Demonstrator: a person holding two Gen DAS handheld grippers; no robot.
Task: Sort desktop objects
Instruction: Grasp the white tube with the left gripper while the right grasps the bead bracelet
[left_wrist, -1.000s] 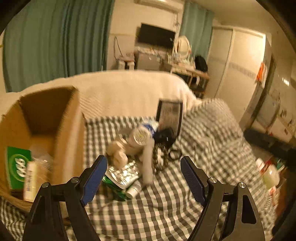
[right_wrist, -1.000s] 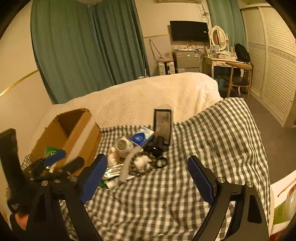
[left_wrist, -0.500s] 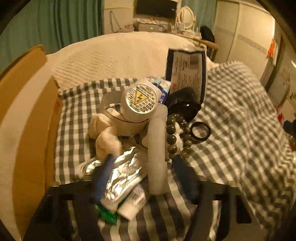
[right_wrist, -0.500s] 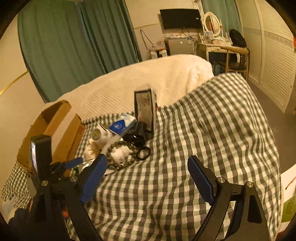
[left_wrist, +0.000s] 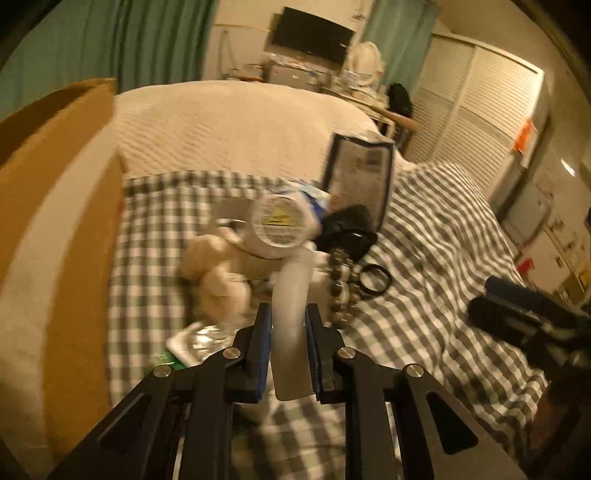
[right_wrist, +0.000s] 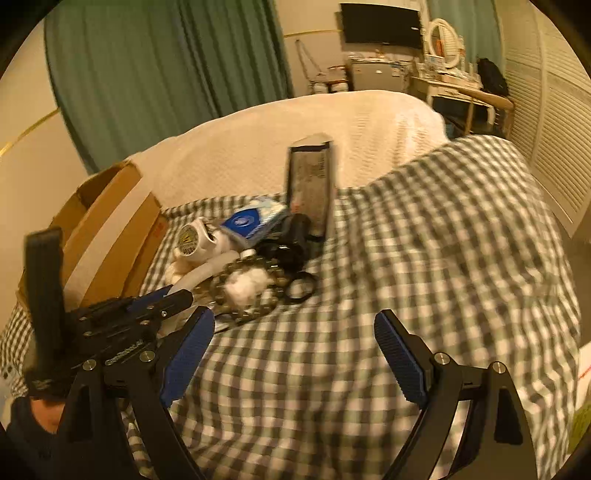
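A pile of objects lies on the checked cloth (left_wrist: 424, 325). My left gripper (left_wrist: 288, 325) is shut on the handle of a white hair dryer (left_wrist: 291, 314), whose round end (left_wrist: 279, 225) points at the camera. Around it lie a cream plush toy (left_wrist: 218, 269), a bead bracelet (left_wrist: 338, 284), a black ring (left_wrist: 375, 280), a foil pack (left_wrist: 201, 341) and a black pouch (left_wrist: 347, 230). My right gripper (right_wrist: 293, 336) is open and empty above bare cloth, to the right of the pile (right_wrist: 255, 273). The left gripper also shows in the right wrist view (right_wrist: 166, 299).
An open cardboard box (left_wrist: 55, 229) stands at the left of the pile, also in the right wrist view (right_wrist: 107, 229). A dark upright packet (left_wrist: 360, 177) stands behind the pile. A blue-and-white packet (right_wrist: 251, 219) lies by it. A cream blanket (right_wrist: 295, 136) covers the far side.
My left gripper came down onto the pile and closed on the hair dryer's handle. My right gripper moved forward and stayed open.
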